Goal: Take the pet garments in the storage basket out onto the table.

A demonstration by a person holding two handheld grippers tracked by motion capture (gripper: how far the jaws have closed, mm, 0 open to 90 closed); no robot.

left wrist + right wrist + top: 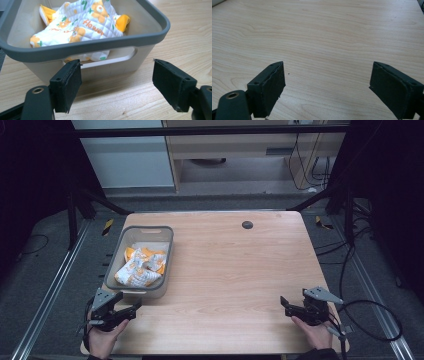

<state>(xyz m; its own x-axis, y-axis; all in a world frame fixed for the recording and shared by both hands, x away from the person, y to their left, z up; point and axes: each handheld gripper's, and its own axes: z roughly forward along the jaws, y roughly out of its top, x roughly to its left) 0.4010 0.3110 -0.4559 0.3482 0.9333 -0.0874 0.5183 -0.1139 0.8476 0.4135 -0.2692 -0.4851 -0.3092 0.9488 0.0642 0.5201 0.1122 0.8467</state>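
a grey basket (116, 251) at the table's (225, 265) left side holds a crumpled quilted cloth (139, 268). the left gripper (131, 312), just before it, and the right gripper (284, 304) both stand wide, holding nothing.

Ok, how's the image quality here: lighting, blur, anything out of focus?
High view: dim, dark surroundings, soft detail on the bin. Left gripper view: bright and sharp on the quilted cloth. Right gripper view: evenly lit table, sharp grain, near fingers slightly soft.
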